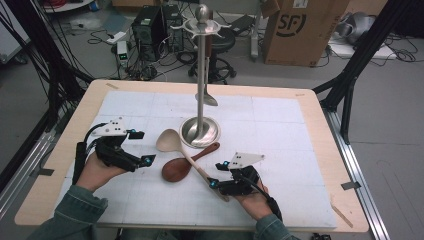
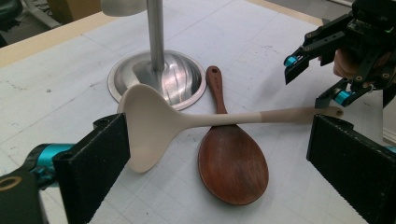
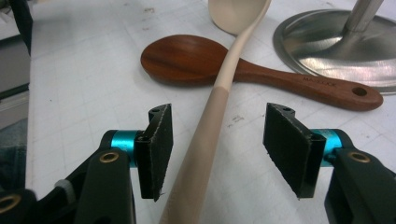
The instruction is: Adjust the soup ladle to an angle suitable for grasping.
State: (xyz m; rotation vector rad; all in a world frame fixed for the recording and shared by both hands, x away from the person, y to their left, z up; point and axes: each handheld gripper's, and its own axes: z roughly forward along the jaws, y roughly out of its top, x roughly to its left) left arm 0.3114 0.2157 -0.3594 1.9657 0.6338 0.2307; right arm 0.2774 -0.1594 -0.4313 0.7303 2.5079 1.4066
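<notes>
Your right gripper (image 1: 216, 174) sits low over the table (image 1: 60, 150), forearm coming in from the near edge, jaws spread either side of the cream spoon's (image 1: 186, 158) handle end and not pinching it. That spoon lies on the white mat (image 1: 280, 125), its handle crossing over the brown wooden spoon (image 1: 181, 167), just in front of the steel stand's (image 1: 200, 131) base. Your left gripper (image 1: 141, 147) hovers beside the cream bowl, jaws wide apart, holding nothing, wrist angled in toward the spoons.
</notes>
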